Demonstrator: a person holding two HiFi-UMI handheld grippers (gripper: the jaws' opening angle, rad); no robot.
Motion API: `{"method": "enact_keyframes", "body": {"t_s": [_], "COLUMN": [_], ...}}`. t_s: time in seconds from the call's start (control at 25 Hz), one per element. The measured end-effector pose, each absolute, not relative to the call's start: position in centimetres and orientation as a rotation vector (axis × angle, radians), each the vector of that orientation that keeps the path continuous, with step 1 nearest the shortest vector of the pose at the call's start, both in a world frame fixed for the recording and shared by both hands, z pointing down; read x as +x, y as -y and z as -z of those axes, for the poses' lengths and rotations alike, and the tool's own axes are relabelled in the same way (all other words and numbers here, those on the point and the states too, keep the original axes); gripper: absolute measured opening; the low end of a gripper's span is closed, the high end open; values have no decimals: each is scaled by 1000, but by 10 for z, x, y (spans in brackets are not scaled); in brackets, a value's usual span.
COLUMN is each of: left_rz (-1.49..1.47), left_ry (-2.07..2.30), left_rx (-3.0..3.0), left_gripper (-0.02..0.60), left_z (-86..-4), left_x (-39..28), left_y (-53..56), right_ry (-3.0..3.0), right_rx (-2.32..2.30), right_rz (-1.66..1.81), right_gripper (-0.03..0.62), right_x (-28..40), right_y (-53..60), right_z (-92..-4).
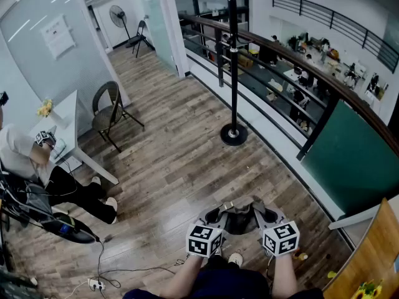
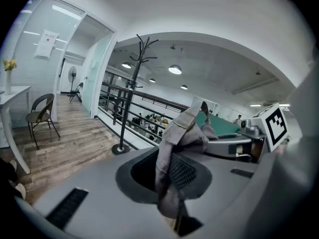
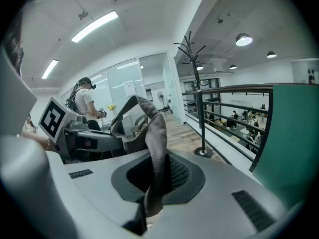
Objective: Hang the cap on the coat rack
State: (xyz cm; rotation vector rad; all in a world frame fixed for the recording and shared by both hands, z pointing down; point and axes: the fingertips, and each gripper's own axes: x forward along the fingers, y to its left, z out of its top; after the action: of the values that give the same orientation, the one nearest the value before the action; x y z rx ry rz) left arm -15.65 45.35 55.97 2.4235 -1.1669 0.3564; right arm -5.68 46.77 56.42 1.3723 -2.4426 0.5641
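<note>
A grey cap (image 1: 239, 209) hangs between my two grippers, low in the head view. My left gripper (image 1: 215, 217) is shut on one side of the cap (image 2: 175, 153), its fabric pinched between the jaws. My right gripper (image 1: 264, 217) is shut on the other side of the cap (image 3: 155, 148). The black coat rack (image 1: 234, 61) stands ahead on a round base (image 1: 234, 134), well beyond both grippers. Its hooked top shows in the left gripper view (image 2: 141, 49) and the right gripper view (image 3: 190, 46).
A curved railing (image 1: 293, 67) runs along the right behind the coat rack. A green panel (image 1: 352, 154) stands at the right. A folding chair (image 1: 109, 112) and a white table (image 1: 65, 126) stand at the left, with a seated person (image 1: 37, 167) beside them.
</note>
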Motion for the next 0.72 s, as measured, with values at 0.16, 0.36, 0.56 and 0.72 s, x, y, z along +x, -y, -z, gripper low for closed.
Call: {"method": "enact_keyframes", "body": {"t_s": [0.16, 0.36, 0.56, 0.72], "left_rz": [-361, -362, -363, -360], "left_ry": [1166, 1151, 1138, 1130], "left_rx": [2420, 2424, 2429, 2431], "left_gripper": [41, 41, 41, 41], "left_z": [-560, -563, -562, -561], "left_x": [-160, -162, -164, -171], "left_y": [-448, -445, -442, -439], "right_ry": [2426, 2395, 2357, 2347], "right_rx": [1371, 1382, 1422, 1455], "right_rz": [-536, -507, -517, -507], "right_gripper": [25, 25, 25, 28], "right_x": [-61, -62, -63, -67], "right_y": [-462, -459, -455, -453], "right_z": [-562, -565, -565, -565]}}
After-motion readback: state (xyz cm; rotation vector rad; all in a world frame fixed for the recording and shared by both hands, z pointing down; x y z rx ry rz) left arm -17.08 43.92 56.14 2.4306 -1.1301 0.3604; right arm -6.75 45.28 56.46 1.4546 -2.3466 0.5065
